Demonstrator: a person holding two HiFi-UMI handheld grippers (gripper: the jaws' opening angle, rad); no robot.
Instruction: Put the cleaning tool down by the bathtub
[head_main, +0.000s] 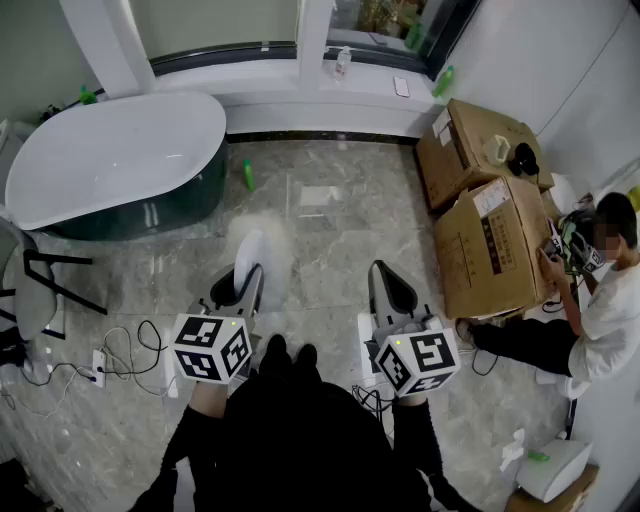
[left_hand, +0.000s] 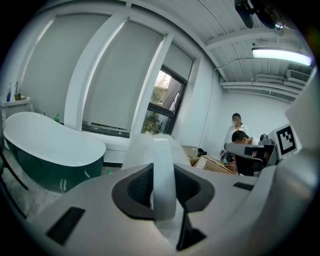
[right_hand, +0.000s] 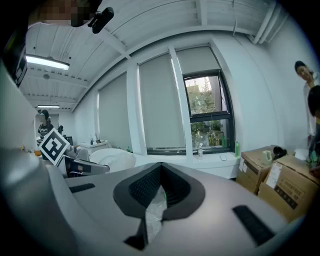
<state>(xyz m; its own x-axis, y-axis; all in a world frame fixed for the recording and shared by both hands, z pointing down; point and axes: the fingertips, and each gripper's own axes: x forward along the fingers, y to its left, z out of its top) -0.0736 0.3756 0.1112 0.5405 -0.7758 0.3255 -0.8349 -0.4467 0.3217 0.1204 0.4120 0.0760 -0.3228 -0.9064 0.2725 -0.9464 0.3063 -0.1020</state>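
Black sleeves (head_main: 186, 445), black shoes (head_main: 288, 354) at bottom centre; pale grey left gripper (head_main: 248, 278), right gripper (head_main: 390, 284); white cubes (head_main: 210, 347) bearing black square markers.

The bathtub (head_main: 120, 150) is white with dark green sides, the floor (head_main: 330, 250) is grey marble, the boxes (head_main: 495, 250) are brown, and the cleaning tool (left_hand: 163, 170) is white.
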